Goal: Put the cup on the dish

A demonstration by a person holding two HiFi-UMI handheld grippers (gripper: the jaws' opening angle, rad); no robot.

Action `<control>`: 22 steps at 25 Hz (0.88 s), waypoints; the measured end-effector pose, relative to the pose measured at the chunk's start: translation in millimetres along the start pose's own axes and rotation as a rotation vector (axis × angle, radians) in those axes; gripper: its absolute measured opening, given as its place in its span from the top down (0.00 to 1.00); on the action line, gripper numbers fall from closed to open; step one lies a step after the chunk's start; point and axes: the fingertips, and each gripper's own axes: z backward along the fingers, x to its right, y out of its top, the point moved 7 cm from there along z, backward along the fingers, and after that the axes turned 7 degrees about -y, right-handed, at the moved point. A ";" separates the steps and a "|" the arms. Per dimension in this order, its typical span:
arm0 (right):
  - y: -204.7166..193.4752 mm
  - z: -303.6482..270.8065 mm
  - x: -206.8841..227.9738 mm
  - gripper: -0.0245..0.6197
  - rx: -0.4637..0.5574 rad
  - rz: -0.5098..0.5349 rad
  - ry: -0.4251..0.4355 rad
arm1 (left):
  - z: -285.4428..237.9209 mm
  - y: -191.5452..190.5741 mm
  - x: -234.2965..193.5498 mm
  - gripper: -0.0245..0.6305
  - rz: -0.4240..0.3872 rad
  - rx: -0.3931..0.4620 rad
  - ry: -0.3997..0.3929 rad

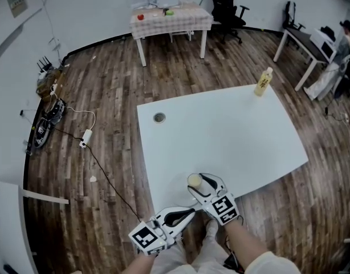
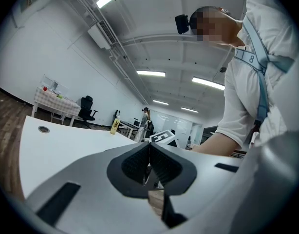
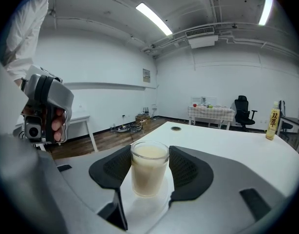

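A clear glass cup (image 3: pixel 149 168) of milky liquid stands between the pads of my right gripper (image 3: pixel 149 172), and both pads touch its sides. Under its base lies a pale round patch (image 3: pixel 145 204); I cannot tell whether this is a dish. In the head view the cup (image 1: pixel 194 180) is near the front edge of the white table (image 1: pixel 237 136), with the right gripper (image 1: pixel 201 185) around it. My left gripper (image 1: pixel 189 211) hangs just off the table's front edge. Its pads (image 2: pixel 140 164) are pressed together with nothing between them.
A yellow bottle (image 1: pixel 264 82) stands at the table's far right corner. A round cable hole (image 1: pixel 159 117) sits near the far left corner. Beyond are a checkered table (image 1: pixel 170 19), an office chair (image 1: pixel 226 4) and cables on the wooden floor (image 1: pixel 84 136) at the left.
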 end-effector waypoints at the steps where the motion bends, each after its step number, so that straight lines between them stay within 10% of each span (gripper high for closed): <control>1: -0.5 -3.3 -2.8 0.56 -0.004 -0.001 0.001 | 3.4 0.4 -1.6 0.96 0.002 -0.003 0.001; 22: -26.5 -29.1 -28.1 0.56 -0.031 -0.018 -0.048 | 35.4 -13.8 -16.2 0.96 0.038 -0.045 -0.001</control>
